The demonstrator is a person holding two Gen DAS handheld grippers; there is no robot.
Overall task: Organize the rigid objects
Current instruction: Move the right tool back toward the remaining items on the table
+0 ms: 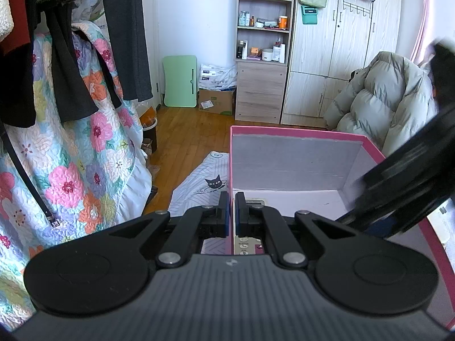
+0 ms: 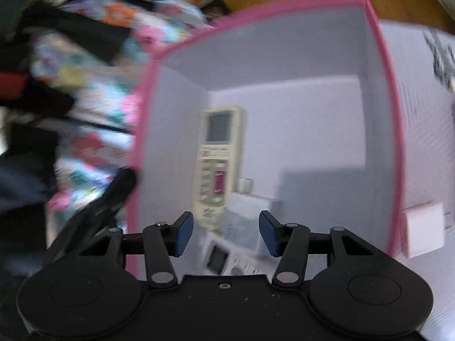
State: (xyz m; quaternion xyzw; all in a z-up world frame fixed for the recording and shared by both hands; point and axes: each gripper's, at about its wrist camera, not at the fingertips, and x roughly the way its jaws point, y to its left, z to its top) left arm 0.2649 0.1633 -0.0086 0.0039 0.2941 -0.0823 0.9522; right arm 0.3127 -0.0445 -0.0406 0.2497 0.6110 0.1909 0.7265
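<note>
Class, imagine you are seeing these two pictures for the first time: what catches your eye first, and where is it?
The pink-edged box fills the middle of the right wrist view, with a cream remote control lying against its left wall. The left gripper is clamped shut on the box's left wall, while the right gripper hangs open over the box. A flowered quilt hangs at the left.

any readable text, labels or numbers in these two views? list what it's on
None can be read with confidence.
Cream remote control in the pink-rimmed box: button labels and screen, too blurred.
White remote below it: markings blurred.
White printed bags on the brown cardboard box: print too small.
Teal wall pouch on the wardrobe: dark label, too small.
Shelf bottles and jars: labels too small.
</note>
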